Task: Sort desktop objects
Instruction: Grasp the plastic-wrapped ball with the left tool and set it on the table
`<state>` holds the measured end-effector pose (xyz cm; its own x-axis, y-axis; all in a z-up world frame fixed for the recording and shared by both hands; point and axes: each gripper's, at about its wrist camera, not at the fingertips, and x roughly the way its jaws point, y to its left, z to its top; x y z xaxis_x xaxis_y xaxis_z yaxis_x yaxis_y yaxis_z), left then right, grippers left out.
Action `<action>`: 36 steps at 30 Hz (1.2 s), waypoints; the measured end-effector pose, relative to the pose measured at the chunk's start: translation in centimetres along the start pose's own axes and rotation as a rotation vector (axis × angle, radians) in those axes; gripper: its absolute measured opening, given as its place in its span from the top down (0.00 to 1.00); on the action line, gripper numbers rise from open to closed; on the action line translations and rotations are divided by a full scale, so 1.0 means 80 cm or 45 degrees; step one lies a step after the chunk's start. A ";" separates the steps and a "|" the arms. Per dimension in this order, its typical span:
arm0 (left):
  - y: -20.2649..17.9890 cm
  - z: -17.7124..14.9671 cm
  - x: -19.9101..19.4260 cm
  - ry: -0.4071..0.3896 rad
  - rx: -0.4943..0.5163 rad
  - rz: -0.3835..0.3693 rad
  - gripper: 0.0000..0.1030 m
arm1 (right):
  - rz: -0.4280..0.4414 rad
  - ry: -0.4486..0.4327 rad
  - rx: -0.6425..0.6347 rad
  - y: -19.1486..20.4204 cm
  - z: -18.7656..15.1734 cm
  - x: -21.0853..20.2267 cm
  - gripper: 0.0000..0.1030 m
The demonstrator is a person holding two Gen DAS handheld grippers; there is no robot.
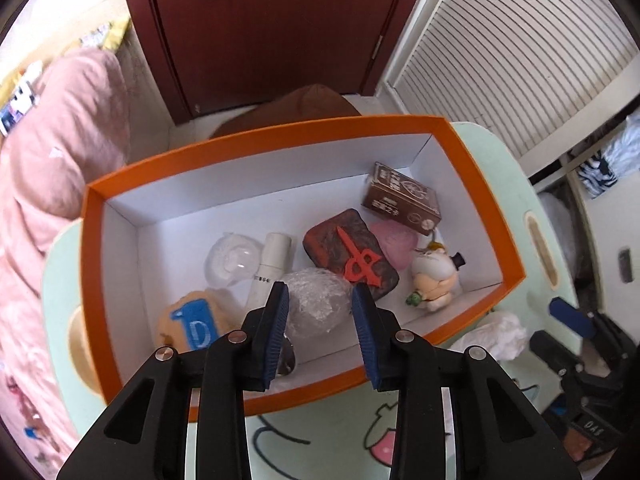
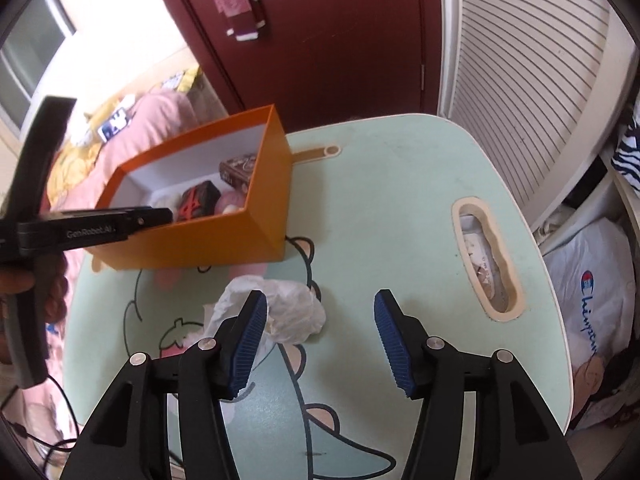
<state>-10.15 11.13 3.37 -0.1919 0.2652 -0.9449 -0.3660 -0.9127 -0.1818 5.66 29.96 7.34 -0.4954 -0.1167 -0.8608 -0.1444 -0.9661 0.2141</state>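
**A:** Left wrist view first: what does it show?

**B:** The left gripper (image 1: 320, 292) hangs over an orange box (image 1: 476, 168) on a pale green table (image 1: 508, 184), its blue-padded jaws partly open with nothing clamped between them. Seen in the gap between the pads, lying on the box floor beyond, is a bubble-wrapped bundle (image 1: 316, 304). Just past the right fingertip sits a dark block with a red emblem (image 1: 348, 256); beyond that, a brown printed carton (image 1: 402, 198) against the far wall. To the right of the right finger stands a small figurine in a top hat (image 1: 436, 276), with a pink item (image 1: 394, 246) behind it. Left of the left finger: a white tube (image 1: 270, 268), a clear plastic shell (image 1: 232, 260) and a tan piece with a blue "D" (image 1: 192, 326).

**A:** And the right wrist view?

**B:** The right gripper (image 2: 320, 304) points down at the table, jaws well apart and holding nothing. A crumpled white tissue (image 2: 284, 304) lies on the tabletop just beyond the left fingertip, partly behind it; no pad presses on it. The orange box sits farther off to the left, the other gripper's black finger reaching over its rim, a person's hand (image 2: 44, 292) on the handle.
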 end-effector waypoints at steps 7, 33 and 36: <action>0.001 0.007 0.009 0.068 0.033 -0.012 0.67 | 0.009 0.009 -0.009 0.009 -0.002 0.003 0.46; 0.038 -0.130 -0.082 -0.167 -0.149 -0.013 0.67 | 0.088 -0.074 -0.146 0.046 0.063 -0.022 0.46; 0.039 -0.144 -0.066 -0.157 -0.163 0.014 0.67 | 0.099 -0.064 -0.211 0.066 0.083 -0.014 0.46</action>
<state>0.21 3.26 4.64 -0.3086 0.2841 -0.9078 -0.2458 -0.9458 -0.2124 -0.26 26.55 12.53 -0.5423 -0.1852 -0.8195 0.0372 -0.9797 0.1967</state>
